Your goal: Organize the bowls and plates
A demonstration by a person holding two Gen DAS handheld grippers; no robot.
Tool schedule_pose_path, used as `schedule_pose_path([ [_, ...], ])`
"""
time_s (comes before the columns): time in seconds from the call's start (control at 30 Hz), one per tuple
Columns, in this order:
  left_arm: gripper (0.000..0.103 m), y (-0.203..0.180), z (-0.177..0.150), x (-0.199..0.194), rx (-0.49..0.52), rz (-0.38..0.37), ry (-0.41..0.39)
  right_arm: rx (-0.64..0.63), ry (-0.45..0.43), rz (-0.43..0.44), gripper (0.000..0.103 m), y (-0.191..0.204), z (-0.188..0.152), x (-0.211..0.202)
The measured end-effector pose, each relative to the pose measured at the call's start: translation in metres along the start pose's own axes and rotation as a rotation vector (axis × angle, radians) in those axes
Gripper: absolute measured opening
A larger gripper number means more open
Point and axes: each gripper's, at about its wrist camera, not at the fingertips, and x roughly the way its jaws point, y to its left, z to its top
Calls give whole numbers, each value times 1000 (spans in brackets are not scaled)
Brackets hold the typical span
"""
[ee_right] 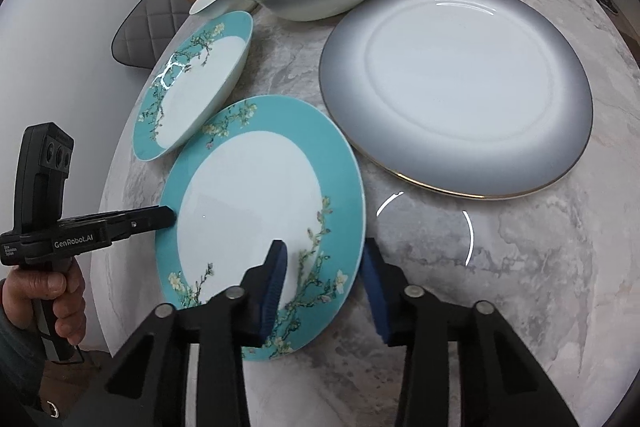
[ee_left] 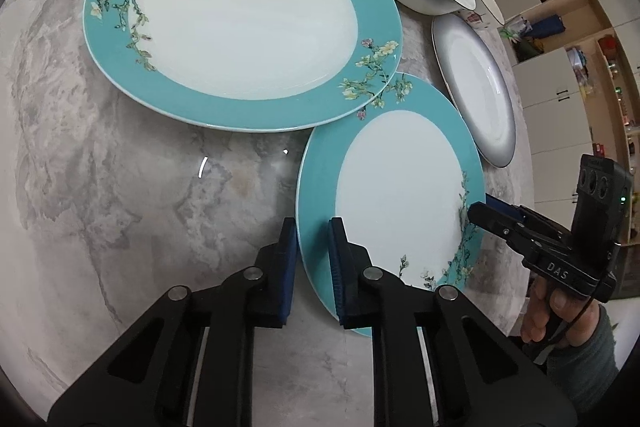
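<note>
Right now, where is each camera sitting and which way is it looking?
Left wrist: on the left gripper, looking across the marble table to the right; its jaws straddle the small teal plate's rim, and the right gripper with its hand shows.
Right wrist: on the right gripper, looking left and away; its jaws straddle the opposite rim.
Both share that plate, the big teal plate and grey plate.
</note>
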Motion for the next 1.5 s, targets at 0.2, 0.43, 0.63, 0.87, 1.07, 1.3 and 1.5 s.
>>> schedule_pose_path([
  [0.2, 14, 4, 9, 0, 49, -29, 42, 45, 42, 51, 16, -17, 4, 1],
  [0.43, 10, 7, 14, 1, 36, -42, 58, 94, 76, 82, 14, -23, 7, 2],
  [0.63, 9, 8, 12, 0, 15, -58, 50, 126, 73, 74, 14, -23, 6, 1],
  [0.87, 8, 11, 13, -1, 3, -89, 51, 145, 79, 88, 14, -26, 5, -1],
  [1.07, 7, 10, 13, -3, 2, -94, 58, 157, 87, 106, 13, -26, 0, -1],
  [1.3, 7, 4, 0, -8, 5, -94, 61, 163, 89, 115, 13, -24, -7, -10],
  [1.5, 7, 0, -17, -9, -3, -98, 60, 158, 97, 145, 12, -24, -20, -19],
])
